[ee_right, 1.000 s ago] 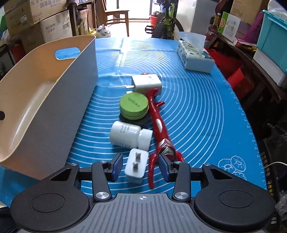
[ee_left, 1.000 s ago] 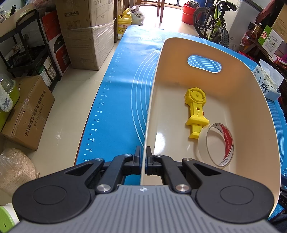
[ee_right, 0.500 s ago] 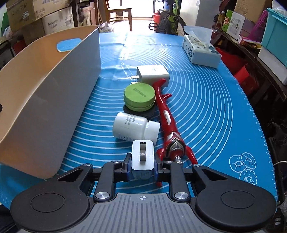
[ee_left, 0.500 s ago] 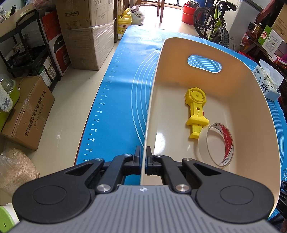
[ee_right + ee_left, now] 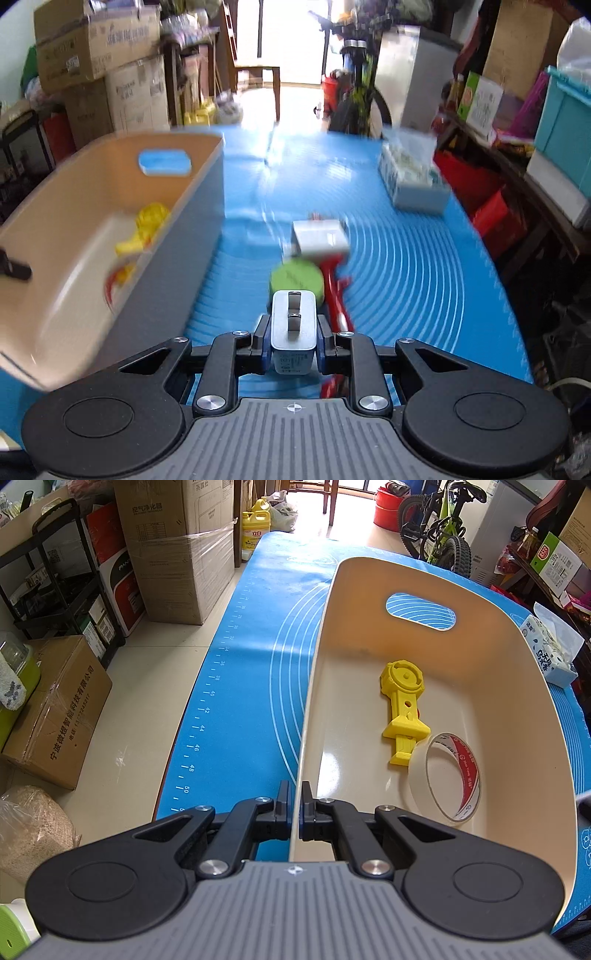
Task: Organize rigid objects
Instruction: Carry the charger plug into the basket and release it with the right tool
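Note:
My left gripper is shut on the near rim of the cream bin, which holds a yellow plastic tool and a tape roll. My right gripper is shut on a white plug adapter and holds it above the blue mat. On the mat beyond it lie a green round tin, a red tool and a white charger block. The bin is to the left in the right wrist view, which is motion-blurred.
A tissue pack lies far right on the mat, also in the left wrist view. Cardboard boxes, a black shelf and a bicycle stand around the table. The table's left edge drops to the floor.
My right gripper closed on the white plug adapter and has lifted it off the mat, rising and tilting up. My left gripper and the bin have not moved.

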The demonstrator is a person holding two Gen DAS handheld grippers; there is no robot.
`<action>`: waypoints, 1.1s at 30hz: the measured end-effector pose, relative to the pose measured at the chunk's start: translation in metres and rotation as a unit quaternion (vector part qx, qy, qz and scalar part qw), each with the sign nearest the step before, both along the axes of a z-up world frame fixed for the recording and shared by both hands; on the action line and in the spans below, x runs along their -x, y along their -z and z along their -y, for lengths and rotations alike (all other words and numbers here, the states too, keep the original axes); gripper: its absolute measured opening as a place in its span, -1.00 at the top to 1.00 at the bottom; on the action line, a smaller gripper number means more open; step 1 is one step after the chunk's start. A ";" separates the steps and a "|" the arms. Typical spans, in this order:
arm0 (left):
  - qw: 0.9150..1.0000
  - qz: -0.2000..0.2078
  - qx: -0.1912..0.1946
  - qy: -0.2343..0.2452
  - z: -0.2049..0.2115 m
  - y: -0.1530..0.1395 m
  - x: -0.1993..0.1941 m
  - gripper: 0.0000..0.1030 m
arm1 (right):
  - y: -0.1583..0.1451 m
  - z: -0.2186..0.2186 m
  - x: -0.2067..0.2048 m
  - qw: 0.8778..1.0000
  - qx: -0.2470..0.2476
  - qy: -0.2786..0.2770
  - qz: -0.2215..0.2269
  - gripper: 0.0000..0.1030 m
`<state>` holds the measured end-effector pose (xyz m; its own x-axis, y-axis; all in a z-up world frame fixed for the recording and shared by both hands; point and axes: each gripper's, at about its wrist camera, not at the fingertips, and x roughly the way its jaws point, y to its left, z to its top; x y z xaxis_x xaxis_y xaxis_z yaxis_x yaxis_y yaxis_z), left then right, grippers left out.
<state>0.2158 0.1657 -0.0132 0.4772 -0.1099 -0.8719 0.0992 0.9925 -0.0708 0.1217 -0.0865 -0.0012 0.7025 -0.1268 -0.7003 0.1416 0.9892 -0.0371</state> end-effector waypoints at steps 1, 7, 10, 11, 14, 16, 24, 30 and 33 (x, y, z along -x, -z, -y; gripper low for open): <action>1.000 0.000 0.000 0.000 0.000 0.000 0.000 0.91 | -0.008 -0.002 -0.002 1.000 0.001 -0.004 0.011 0.39; 1.000 0.000 0.000 0.000 0.000 0.000 0.000 0.91 | -0.046 -0.028 -0.023 0.997 0.000 -0.051 0.060 0.39; 1.000 0.000 0.000 0.000 0.000 0.000 0.000 0.91 | -0.054 -0.046 -0.039 0.995 0.000 -0.077 0.068 0.39; 1.000 0.000 -0.001 0.000 0.000 0.000 0.000 0.91 | -0.055 -0.052 -0.044 0.994 0.001 -0.082 0.070 0.39; 1.000 0.000 -0.002 0.000 0.000 0.000 0.000 0.91 | -0.051 -0.068 -0.059 0.993 -0.005 -0.099 0.067 0.39; 1.000 0.000 -0.003 0.000 0.000 0.000 0.001 0.91 | -0.045 -0.078 -0.070 0.993 -0.007 -0.109 0.054 0.39; 1.000 0.000 -0.004 0.001 0.000 0.000 0.001 0.91 | -0.013 -0.120 -0.099 0.987 -0.003 -0.160 -0.034 0.39; 1.000 0.000 -0.004 0.001 0.000 0.000 0.001 0.91 | 0.010 -0.132 -0.109 0.981 -0.004 -0.170 -0.095 0.39; 1.000 0.000 -0.004 0.001 0.000 0.000 0.001 0.91 | 0.021 -0.134 -0.113 0.978 -0.001 -0.169 -0.124 0.39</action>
